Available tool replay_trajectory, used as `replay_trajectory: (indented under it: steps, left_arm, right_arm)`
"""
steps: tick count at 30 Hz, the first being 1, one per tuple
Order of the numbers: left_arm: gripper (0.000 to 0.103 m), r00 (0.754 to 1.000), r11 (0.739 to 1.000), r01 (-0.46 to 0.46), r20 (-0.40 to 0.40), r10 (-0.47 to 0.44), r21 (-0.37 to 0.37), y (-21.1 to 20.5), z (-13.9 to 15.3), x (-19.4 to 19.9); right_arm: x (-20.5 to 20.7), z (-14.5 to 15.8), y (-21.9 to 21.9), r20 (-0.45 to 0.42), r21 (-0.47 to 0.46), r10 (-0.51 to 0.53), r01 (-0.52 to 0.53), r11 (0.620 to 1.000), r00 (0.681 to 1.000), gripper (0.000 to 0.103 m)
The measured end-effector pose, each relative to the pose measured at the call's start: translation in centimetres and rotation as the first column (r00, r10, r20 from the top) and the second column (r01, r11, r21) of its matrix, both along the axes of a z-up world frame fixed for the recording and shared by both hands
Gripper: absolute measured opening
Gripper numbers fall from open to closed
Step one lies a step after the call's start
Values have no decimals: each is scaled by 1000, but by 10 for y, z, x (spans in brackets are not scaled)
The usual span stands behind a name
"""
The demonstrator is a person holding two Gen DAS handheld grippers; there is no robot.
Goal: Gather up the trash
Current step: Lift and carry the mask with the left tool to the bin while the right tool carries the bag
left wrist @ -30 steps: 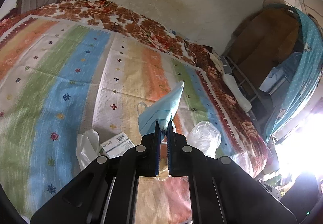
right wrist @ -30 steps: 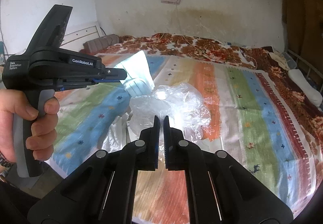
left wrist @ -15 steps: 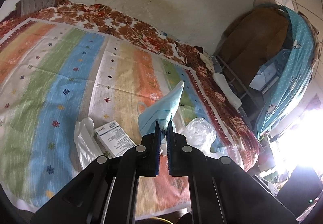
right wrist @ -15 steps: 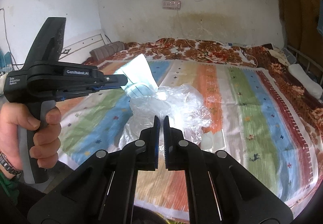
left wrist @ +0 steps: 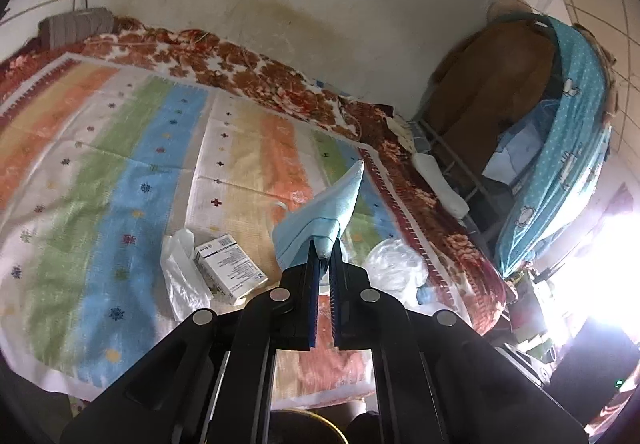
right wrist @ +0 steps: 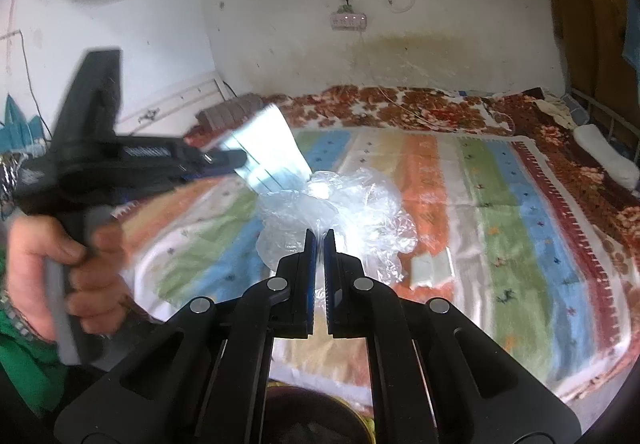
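Observation:
My left gripper (left wrist: 324, 246) is shut on a light blue face mask (left wrist: 320, 214), which sticks up and forward from the fingertips. From the right wrist view the same left gripper (right wrist: 236, 156) appears blurred at the left, held by a hand (right wrist: 60, 268), with the mask (right wrist: 268, 148) at its tip. My right gripper (right wrist: 319, 236) is shut on a crumpled clear plastic bag (right wrist: 340, 204) held above the striped bedspread (right wrist: 500, 224). On the bed lie a white printed box (left wrist: 230, 270), a white plastic wrapper (left wrist: 180, 272) and a pale packet (right wrist: 432, 268).
A floral blanket (left wrist: 260, 76) runs along the bed's far side under a stained wall with a power strip (right wrist: 348, 20). A metal bed frame (left wrist: 452, 164) and hanging blue cloth (left wrist: 568, 148) stand to the right. A dark round container (right wrist: 316, 420) with a yellow rim sits below the grippers.
Both grippers have drawn back and risen from the bed, each keeping its hold. More of the bed's near edge and the box shows; the container rim has come into view below.

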State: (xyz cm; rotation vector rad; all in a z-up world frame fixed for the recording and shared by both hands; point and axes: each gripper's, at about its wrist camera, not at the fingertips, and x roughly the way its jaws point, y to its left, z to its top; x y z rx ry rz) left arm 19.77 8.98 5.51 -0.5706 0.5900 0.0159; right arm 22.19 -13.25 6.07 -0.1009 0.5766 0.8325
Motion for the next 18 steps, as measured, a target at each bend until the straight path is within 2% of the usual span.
replay_trajectory:
  steps: [4, 14, 18]
  left_arm:
    - [4, 1000, 1000, 9, 5, -9, 1, -4, 6, -17]
    - [4, 999, 996, 35, 9, -34, -76, -17, 6, -61]
    - [4, 999, 997, 39, 11, -38, -73, -25, 10, -73]
  right_arm:
    - [-9, -1, -10, -30, 8, -7, 7, 1000, 1000, 3]
    - [-36, 4, -35, -57, 50, 1, 1, 999, 998, 3]
    - [-46, 3, -44, -70, 49, -4, 8, 999, 998, 3]
